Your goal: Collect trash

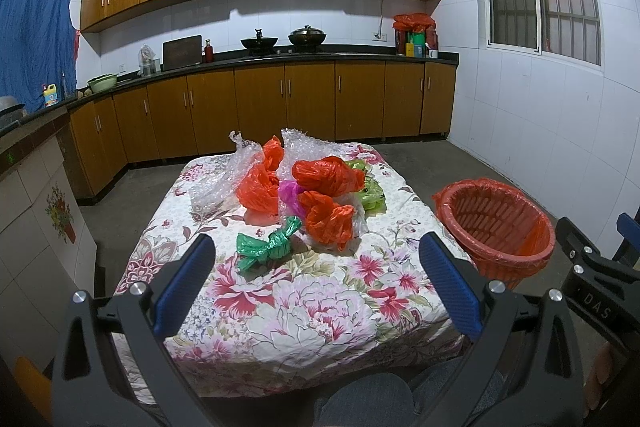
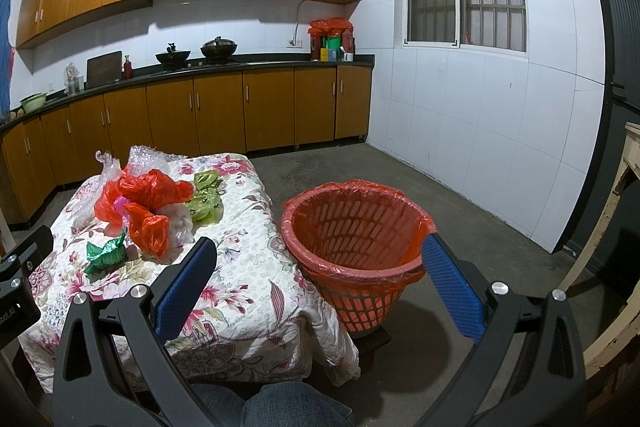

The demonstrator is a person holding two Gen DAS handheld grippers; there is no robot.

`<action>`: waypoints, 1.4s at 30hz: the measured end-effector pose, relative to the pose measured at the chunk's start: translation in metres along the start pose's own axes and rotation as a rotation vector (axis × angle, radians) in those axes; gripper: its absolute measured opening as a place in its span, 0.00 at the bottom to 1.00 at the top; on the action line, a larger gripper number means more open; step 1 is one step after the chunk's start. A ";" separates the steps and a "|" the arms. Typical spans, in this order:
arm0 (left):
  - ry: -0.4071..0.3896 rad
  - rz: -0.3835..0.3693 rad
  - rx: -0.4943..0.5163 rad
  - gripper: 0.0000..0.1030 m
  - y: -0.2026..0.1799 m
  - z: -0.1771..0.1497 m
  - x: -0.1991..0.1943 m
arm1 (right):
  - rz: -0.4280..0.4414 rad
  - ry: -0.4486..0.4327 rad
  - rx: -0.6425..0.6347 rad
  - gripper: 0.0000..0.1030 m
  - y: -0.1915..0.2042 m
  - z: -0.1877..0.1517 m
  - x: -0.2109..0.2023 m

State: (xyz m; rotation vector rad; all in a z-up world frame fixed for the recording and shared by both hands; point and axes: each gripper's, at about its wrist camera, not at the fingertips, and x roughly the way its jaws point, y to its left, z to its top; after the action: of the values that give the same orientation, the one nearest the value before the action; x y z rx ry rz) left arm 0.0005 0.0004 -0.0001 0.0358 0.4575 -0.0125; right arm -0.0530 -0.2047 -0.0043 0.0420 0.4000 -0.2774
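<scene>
Left gripper (image 1: 316,275): jaws spread wide with nothing between them, raised above the near edge of the table.
Right gripper (image 2: 320,279): jaws also wide apart and empty, held between the table's right side and the basket.
Table (image 1: 280,315): covered with a floral cloth.
Trash pile (image 1: 312,187): heaped at the middle of the table; orange bags, a pink scrap, light green wrappers, clear bubble wrap behind.
Green crumpled bag (image 1: 266,247): just in front of the pile, nearest the left gripper.
Basket (image 2: 352,247): orange, lined with an orange bag, standing just right of the table.
Kitchen counter (image 1: 256,61): far behind, carrying two woks.
</scene>
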 end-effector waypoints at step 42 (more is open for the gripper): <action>0.005 -0.001 -0.001 0.96 0.000 0.000 0.000 | 0.000 0.004 0.001 0.98 -0.001 -0.003 0.003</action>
State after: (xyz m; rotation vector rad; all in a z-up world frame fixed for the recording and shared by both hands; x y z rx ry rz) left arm 0.0007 0.0004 -0.0002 0.0350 0.4622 -0.0128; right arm -0.0521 -0.2062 -0.0082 0.0433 0.4042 -0.2778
